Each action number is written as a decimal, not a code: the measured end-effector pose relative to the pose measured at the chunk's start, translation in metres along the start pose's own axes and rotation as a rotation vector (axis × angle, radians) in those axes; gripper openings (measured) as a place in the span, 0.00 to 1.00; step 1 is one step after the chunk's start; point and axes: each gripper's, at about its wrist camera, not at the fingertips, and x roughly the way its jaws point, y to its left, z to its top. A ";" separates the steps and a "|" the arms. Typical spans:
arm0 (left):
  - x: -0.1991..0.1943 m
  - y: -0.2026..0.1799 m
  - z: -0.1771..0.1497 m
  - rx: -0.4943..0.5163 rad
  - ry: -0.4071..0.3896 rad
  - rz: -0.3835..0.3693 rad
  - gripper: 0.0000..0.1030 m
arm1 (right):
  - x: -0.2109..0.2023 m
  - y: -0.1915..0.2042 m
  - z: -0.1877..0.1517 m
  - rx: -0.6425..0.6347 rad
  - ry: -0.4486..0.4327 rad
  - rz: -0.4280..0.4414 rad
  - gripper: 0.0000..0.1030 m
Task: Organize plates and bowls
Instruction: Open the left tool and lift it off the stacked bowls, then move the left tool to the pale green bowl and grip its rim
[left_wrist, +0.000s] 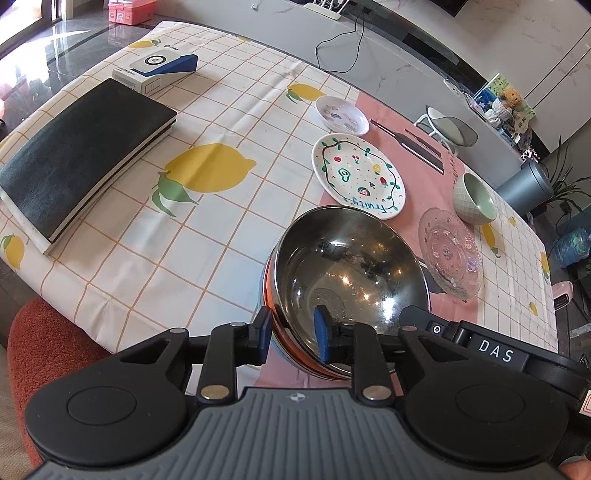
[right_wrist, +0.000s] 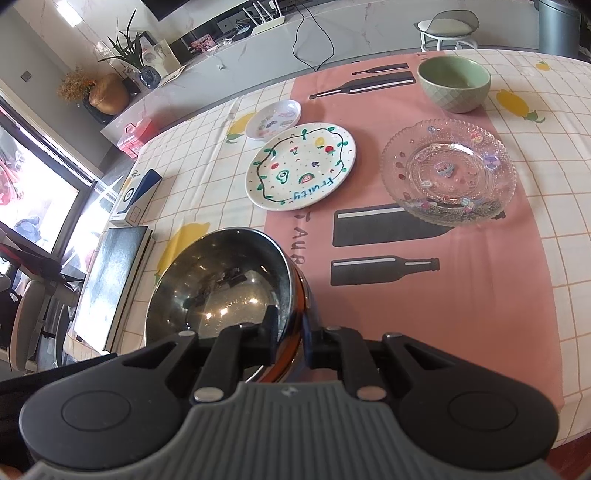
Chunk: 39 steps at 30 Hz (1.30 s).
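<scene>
Near edge: large shiny steel bowl (right_wrist: 221, 288) fills it, both grippers clamped on its rim.
Ahead of bowl: round white plate painted with fruit (right_wrist: 301, 168), small white patterned dish (right_wrist: 274, 120) touching its far rim.
Right: clear beaded glass plate (right_wrist: 448, 170), pale green ceramic bowl (right_wrist: 455, 84) beyond it.
Open lane: pink bottle-print cloth (right_wrist: 443, 314) between the steel bowl and the glass plate.
Left: flat black book (left_wrist: 81, 155), blue-and-white box (left_wrist: 155, 70) behind; bare lemon-print cloth (left_wrist: 221, 206) between the book and the plates.

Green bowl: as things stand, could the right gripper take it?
Probably not yet. The right gripper is shut on the steel bowl's rim, as is the left gripper. The green bowl stands unobstructed beyond the glass plate.
</scene>
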 end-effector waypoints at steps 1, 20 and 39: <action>-0.001 0.000 0.000 0.002 -0.004 0.000 0.28 | 0.000 0.000 0.000 -0.002 0.000 0.000 0.11; -0.030 -0.039 0.005 0.110 -0.133 -0.049 0.40 | -0.038 -0.016 0.001 0.025 -0.088 0.028 0.28; 0.001 -0.155 0.005 0.316 -0.110 -0.157 0.43 | -0.066 -0.100 0.019 0.154 -0.189 -0.024 0.40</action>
